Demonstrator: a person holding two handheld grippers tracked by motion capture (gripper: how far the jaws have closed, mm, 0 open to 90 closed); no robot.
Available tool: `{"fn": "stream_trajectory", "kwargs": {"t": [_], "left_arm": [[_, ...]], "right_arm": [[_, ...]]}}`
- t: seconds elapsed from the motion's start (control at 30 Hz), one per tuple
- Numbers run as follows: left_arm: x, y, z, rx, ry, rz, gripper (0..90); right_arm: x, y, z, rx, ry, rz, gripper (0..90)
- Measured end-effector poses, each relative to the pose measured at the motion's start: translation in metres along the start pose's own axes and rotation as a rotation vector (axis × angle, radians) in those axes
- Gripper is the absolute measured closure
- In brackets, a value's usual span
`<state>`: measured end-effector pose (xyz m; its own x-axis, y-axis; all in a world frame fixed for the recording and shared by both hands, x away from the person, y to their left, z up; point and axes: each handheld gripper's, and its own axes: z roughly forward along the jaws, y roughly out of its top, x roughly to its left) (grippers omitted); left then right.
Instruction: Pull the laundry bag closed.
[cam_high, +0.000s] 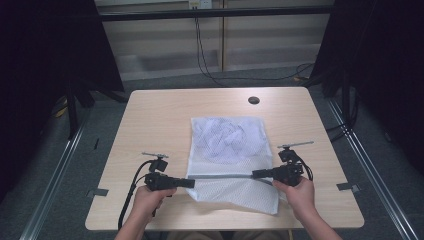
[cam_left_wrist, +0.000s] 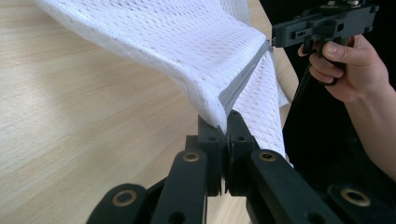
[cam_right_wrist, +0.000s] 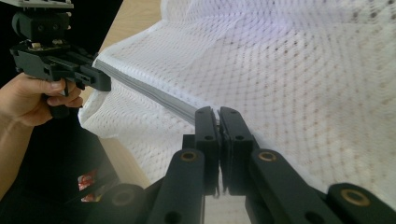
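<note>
- white mesh bag (cam_high: 230, 150) lies mid-desk (cam_high: 160, 115), stuff inside too blurry to name
- left gripper (cam_high: 192, 183) and right gripper (cam_high: 254, 174) fingers clamped on its grey zipper strip (cam_high: 222, 176) (ends hidden)

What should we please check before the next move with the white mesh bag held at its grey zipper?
1. Left gripper shut on the white mesh laundry bag at its grey zipper strip: ok.
2. Right gripper shut on that zipper strip: ok.
3. Zipper stretched straight between the jaws: ok.
4. Bag resting on the light wooden table: ok.
5. Zipper open or closed: cannot tell.
</note>
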<state>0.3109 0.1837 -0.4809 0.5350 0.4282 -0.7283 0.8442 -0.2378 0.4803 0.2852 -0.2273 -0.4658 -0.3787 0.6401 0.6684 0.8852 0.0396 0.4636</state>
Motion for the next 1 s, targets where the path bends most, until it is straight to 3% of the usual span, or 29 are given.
{"fn": "stream_trajectory", "kwargs": {"t": [0.23,1.0], "left_arm": [[0.0,-0.001,0.001,0.004,0.003,-0.004,88.0],[0.0,-0.002,-0.001,0.008,-0.001,-0.005,87.9]], "right_arm": [[-0.007,-0.003,-0.008,-0.016,-0.003,-0.001,87.0],[-0.009,-0.004,-0.012,-0.013,-0.005,-0.002,87.0]]}}
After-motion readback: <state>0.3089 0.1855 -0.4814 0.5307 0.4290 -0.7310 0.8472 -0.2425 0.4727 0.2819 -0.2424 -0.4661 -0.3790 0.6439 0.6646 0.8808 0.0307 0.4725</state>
